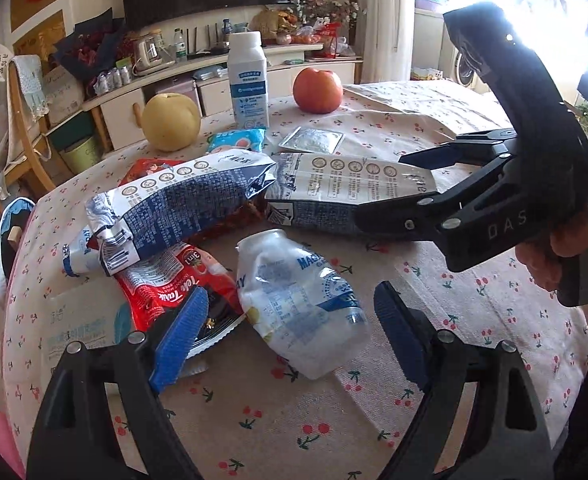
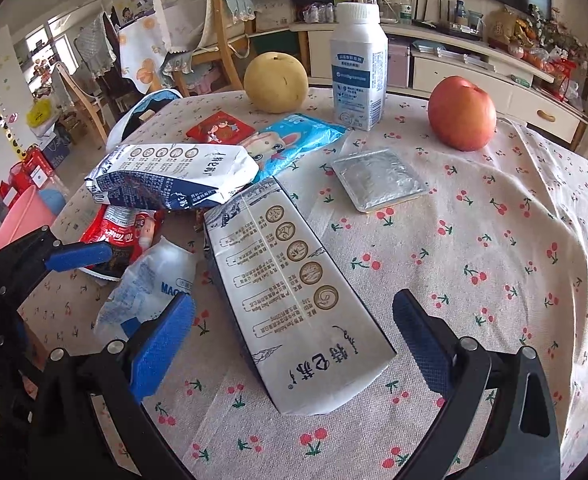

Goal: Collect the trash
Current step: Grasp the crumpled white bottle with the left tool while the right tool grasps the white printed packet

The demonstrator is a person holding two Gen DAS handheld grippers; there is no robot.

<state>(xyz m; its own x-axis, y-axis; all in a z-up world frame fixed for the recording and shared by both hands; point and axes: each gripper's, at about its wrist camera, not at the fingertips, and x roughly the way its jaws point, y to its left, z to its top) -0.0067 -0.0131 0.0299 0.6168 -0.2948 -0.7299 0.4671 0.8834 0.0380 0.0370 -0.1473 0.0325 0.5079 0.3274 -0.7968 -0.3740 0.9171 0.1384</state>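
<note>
A crushed clear plastic bottle [image 1: 297, 308] lies on the cherry-print cloth between the blue pads of my left gripper [image 1: 290, 340], which is open and not touching it. My right gripper [image 2: 294, 344] is also open, its pads either side of the near end of a flattened white-and-navy carton [image 2: 294, 280]. The left wrist view shows the right gripper [image 1: 393, 188] straddling that carton [image 1: 345, 192]. A crumpled second carton [image 1: 174, 208] rests on a red sachet [image 1: 166, 284]. Farther back lie a blue wrapper [image 2: 294, 140], a foil packet [image 2: 377, 180] and a small red packet [image 2: 220, 128].
An upright white bottle [image 2: 359, 68], a yellow pear [image 2: 276, 82] and a red apple [image 2: 461, 114] stand near the table's far edge. The right half of the cloth [image 2: 493, 260] is bare. Wooden chairs and a pink basin [image 2: 18, 216] are off the left side.
</note>
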